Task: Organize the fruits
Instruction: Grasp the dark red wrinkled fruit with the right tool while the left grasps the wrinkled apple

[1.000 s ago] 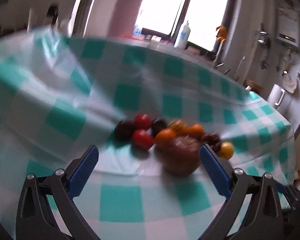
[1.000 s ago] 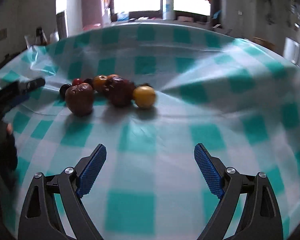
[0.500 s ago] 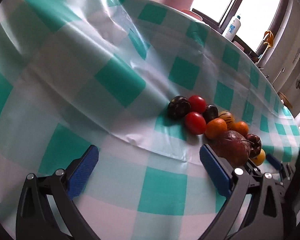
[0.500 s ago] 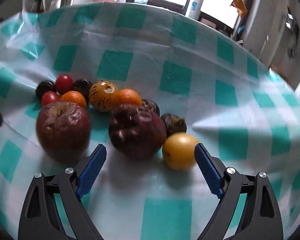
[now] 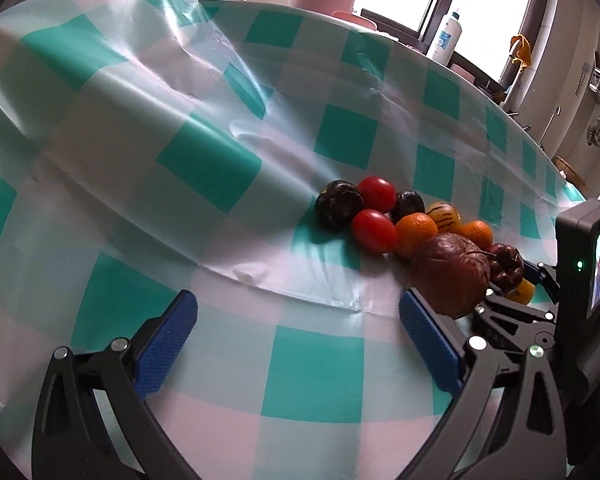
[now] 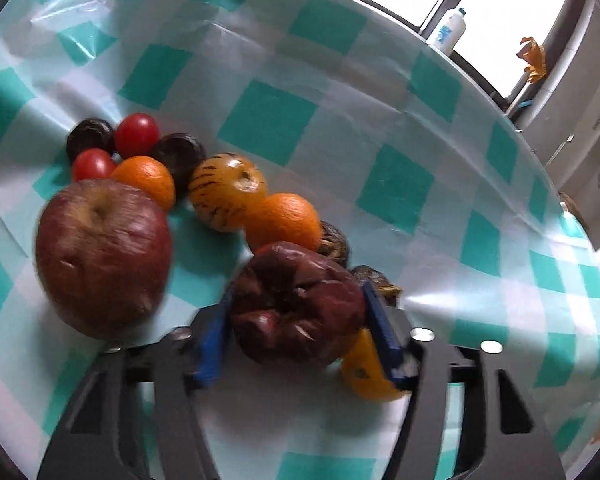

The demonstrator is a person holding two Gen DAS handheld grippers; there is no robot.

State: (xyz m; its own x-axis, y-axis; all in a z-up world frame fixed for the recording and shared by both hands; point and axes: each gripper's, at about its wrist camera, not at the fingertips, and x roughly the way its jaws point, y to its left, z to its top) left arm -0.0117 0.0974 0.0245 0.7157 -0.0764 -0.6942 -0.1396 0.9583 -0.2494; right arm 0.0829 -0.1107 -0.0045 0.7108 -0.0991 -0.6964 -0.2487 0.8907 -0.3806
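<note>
A cluster of fruit lies on a green-and-white checked tablecloth (image 5: 320,140). In the right wrist view my right gripper (image 6: 300,328) is shut on a wrinkled dark red fruit (image 6: 296,312), blue pads on both its sides. Beside it lie a big wrinkled red apple (image 6: 100,252), two oranges (image 6: 284,220), a striped yellow fruit (image 6: 228,190), two red tomatoes (image 6: 136,134), dark round fruits (image 6: 90,138) and a yellow fruit (image 6: 364,368) behind the right finger. My left gripper (image 5: 296,344) is open and empty, left of the apple (image 5: 452,276).
The tablecloth is creased, with a raised fold (image 5: 280,292) just in front of the fruit. A white bottle (image 5: 444,40) stands on the windowsill beyond the table. The right gripper's camera body (image 5: 588,256) shows at the right of the left wrist view.
My right gripper moved in toward the fruit and closed on the wrinkled dark red fruit. My left gripper stayed open and shifted slightly nearer the cluster.
</note>
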